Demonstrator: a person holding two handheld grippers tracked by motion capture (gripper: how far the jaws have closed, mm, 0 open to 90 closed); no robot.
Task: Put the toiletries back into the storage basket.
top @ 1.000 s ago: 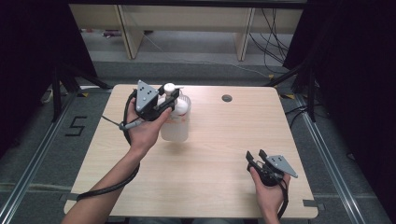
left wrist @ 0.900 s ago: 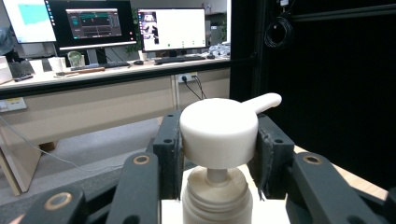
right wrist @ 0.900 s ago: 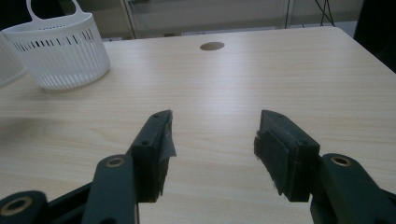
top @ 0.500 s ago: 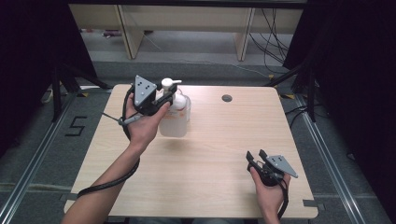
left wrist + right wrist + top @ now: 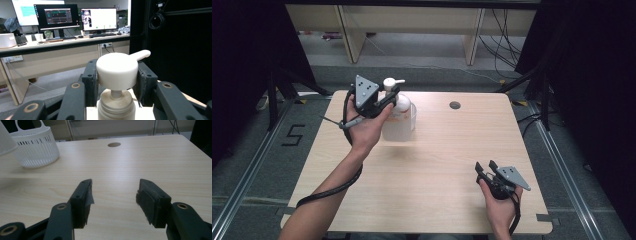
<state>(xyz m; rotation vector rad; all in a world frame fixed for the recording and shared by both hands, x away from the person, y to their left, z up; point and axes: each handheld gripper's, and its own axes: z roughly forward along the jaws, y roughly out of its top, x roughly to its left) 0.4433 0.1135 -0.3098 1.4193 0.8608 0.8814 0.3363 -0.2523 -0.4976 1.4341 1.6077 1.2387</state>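
A clear pump bottle (image 5: 403,105) with a white pump head (image 5: 117,70) stands in a white slatted basket (image 5: 399,127) at the back left of the table. My left gripper (image 5: 388,96) is shut on the pump head, one pad against each side of it, with the spout pointing away to the right in the left gripper view. The bottle's neck (image 5: 116,105) shows below the jaws. My right gripper (image 5: 486,167) rests in the hand near the table's front right, open with nothing between its pads (image 5: 113,195). The basket (image 5: 37,150) lies far off to its left.
The wooden table (image 5: 437,165) has a round cable hole (image 5: 455,105) near its far edge. A black cable (image 5: 329,190) trails from the left gripper along the forearm. Shelving legs and cables stand beyond the table; desks with monitors (image 5: 58,16) are behind.
The left gripper and the pump head between its jaws have shifted slightly upward in the high view. The right hand has stayed where it was.
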